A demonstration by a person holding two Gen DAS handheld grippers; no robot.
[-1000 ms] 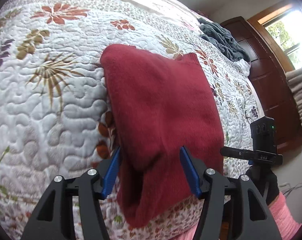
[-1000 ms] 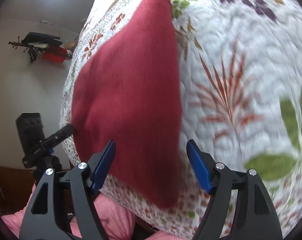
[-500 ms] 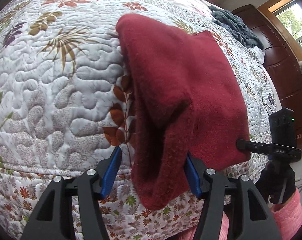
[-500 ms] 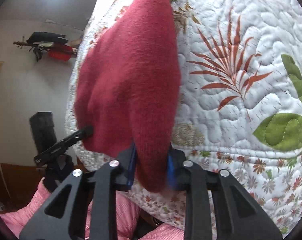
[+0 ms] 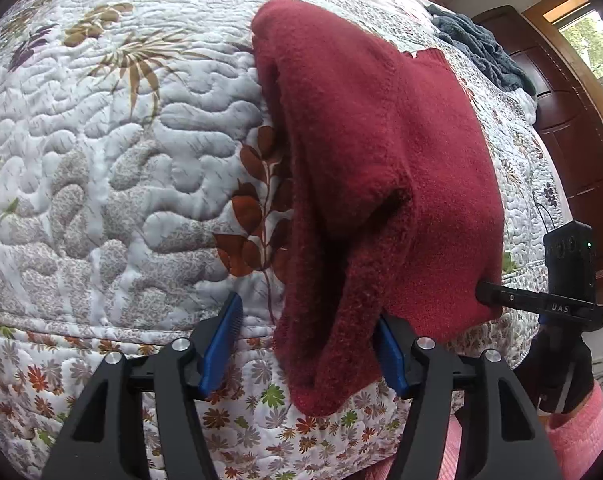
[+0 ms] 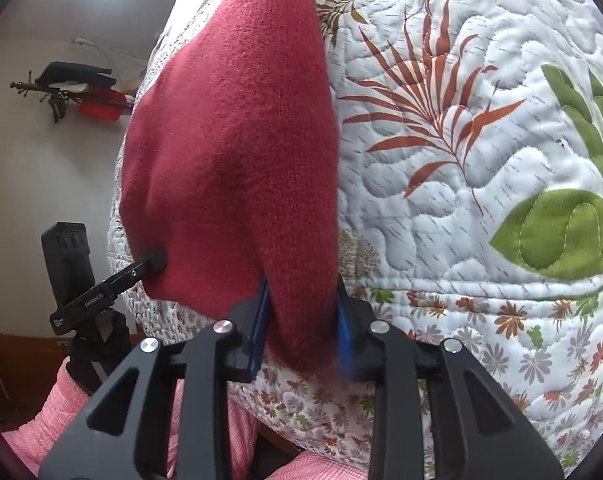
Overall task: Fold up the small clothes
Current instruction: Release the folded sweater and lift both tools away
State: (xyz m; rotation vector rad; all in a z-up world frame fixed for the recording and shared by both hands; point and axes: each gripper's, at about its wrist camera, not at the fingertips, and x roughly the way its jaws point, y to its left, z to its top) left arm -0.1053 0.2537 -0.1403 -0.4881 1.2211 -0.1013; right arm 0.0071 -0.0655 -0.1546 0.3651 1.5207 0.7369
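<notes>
A dark red knitted garment (image 5: 381, 160) lies folded lengthwise on the floral quilt (image 5: 121, 160), its near end hanging over the bed's front edge. My left gripper (image 5: 305, 350) is open; the garment's left near corner droops between the blue pads, touching the right pad (image 5: 389, 356). My right gripper (image 6: 301, 328) is shut on the right near corner of the red garment (image 6: 229, 140), which bunches up from the jaws. Each gripper shows in the other's view: the right gripper body (image 5: 541, 304) and the left gripper body (image 6: 101, 288), both at the garment's edge.
A grey-blue blanket (image 5: 481, 52) lies at the far side of the bed, beside a dark wooden dresser (image 5: 573, 140). A wall rack with hung items (image 6: 73, 88) is on the left wall. Pink-clothed person parts (image 6: 61, 412) sit below the bed edge.
My right gripper shut on the garment's near corner and raised it. My left gripper stayed open and moved in around the other corner. The cloth has bunched toward the bed's front edge.
</notes>
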